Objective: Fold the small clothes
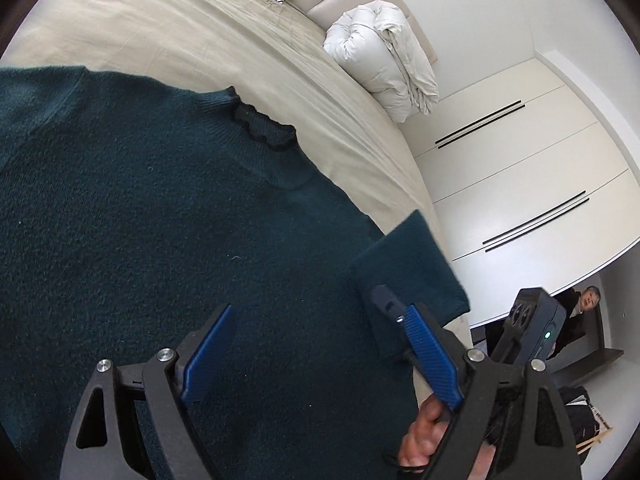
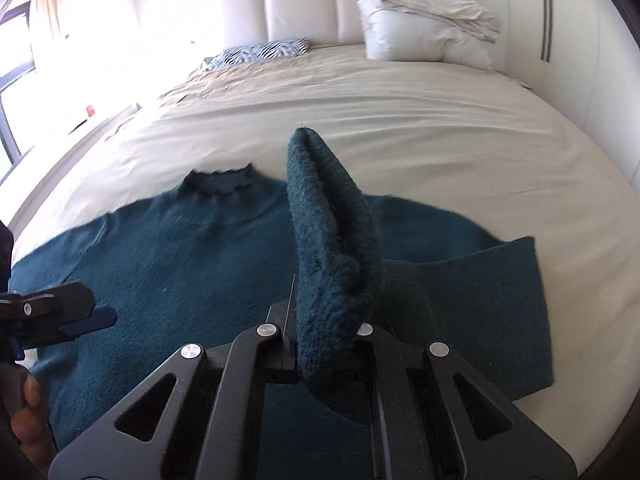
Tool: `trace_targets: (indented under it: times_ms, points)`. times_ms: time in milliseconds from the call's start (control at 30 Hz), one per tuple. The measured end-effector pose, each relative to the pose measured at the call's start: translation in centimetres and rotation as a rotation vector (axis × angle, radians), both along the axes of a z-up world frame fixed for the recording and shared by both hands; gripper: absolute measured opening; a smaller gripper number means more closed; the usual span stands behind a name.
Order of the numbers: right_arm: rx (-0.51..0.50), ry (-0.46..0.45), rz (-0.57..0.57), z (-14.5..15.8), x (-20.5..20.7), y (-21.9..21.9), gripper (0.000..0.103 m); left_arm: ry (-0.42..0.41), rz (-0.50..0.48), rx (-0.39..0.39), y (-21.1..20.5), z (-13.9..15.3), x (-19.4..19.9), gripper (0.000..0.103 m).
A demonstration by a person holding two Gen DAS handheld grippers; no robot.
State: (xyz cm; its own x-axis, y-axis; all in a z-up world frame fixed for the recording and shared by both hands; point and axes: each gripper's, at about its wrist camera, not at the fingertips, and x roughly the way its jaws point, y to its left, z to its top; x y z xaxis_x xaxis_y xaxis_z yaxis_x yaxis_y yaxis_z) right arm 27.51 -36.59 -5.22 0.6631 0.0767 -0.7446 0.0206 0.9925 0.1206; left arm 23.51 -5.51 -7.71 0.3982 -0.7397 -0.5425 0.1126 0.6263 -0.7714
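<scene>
A dark teal knit sweater (image 1: 160,220) lies flat on the beige bed (image 1: 180,28), its ruffled collar (image 1: 264,124) toward the headboard. My left gripper (image 1: 308,304) hovers just over the sweater's body with its blue pads (image 1: 208,356) wide apart and nothing between them. In the right wrist view my right gripper (image 2: 332,336) is shut on a doubled fold of the sweater's sleeve (image 2: 332,220), which stands up out of the jaws and hides the fingertips. The rest of that sleeve (image 2: 500,300) trails to the right. The left gripper (image 2: 80,316) shows at the left edge over the sweater (image 2: 180,260).
A folded white duvet (image 2: 424,24) and a zebra-print pillow (image 2: 264,52) lie by the padded headboard (image 2: 300,4). White wardrobe doors (image 1: 500,152) stand beyond the bed's edge. A person (image 1: 580,312) is in the far corner. A hand (image 1: 420,432) grips the left tool.
</scene>
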Motion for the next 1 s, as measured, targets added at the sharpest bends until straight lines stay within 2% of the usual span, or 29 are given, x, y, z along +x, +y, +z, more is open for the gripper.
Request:
trace_targets:
  times_ms: [67,133,233,267,300,400,467,533,567,633,667,700,733,900,1000]
  points:
    - [-0.003,0.041,0.052,-1.8,0.9,2.9,0.008,0.041,0.000,-0.033,0.5,-1.1,0.5,0.088]
    - [-0.019,0.080,0.073,-3.5,0.3,5.3,0.015,0.084,-0.003,-0.051,0.6,-2.1,1.1,0.090]
    - [-0.024,0.042,0.106,-3.6,-1.1,6.4,0.034,0.108,-0.007,-0.055,0.1,-2.9,1.5,0.095]
    - [0.020,0.048,0.125,-3.3,-1.3,6.0,0.059,0.103,-0.012,-0.044,-0.3,-2.9,1.7,0.096]
    - [0.076,0.053,0.129,-3.1,-2.7,6.3,0.072,0.099,-0.015,-0.032,-0.7,-2.9,1.8,0.096]
    - [0.162,0.031,0.081,-2.4,-8.5,6.3,0.072,0.101,-0.024,-0.022,-1.9,-2.5,2.2,0.096]
    - [0.230,0.008,0.035,-1.7,-11.7,5.3,0.072,0.105,-0.049,-0.005,-3.1,-2.4,2.5,0.091]
    - [0.336,-0.006,-0.017,-1.3,-14.4,3.3,0.072,0.114,-0.079,0.054,-4.5,-2.5,2.8,0.069]
    - [0.379,-0.010,-0.044,-1.2,-15.4,2.2,0.072,0.124,-0.092,0.080,-5.1,-2.6,3.0,0.065]
    - [0.431,-0.018,-0.087,-1.4,-17.0,0.5,0.072,0.126,-0.100,0.136,-6.0,-2.7,3.0,0.037]
    - [0.447,-0.021,-0.104,-1.5,-17.7,-0.2,0.072,0.122,-0.096,0.177,-6.2,-2.6,3.1,0.030]
    - [0.462,-0.022,-0.117,-1.6,-18.2,-0.8,0.072,0.116,-0.093,0.194,-6.3,-2.6,3.3,0.012]
    - [0.477,-0.020,-0.127,-1.8,-18.7,-1.4,0.072,0.116,-0.099,0.191,-6.2,-2.5,3.5,0.008]
    - [0.596,-0.013,-0.186,-2.6,-20.3,-5.3,0.072,0.033,-0.046,0.220,-3.0,0.1,4.4,0.008]
    - [0.601,0.004,-0.218,-3.3,-20.5,-6.8,0.072,0.004,0.006,0.233,0.2,1.1,5.2,0.008]
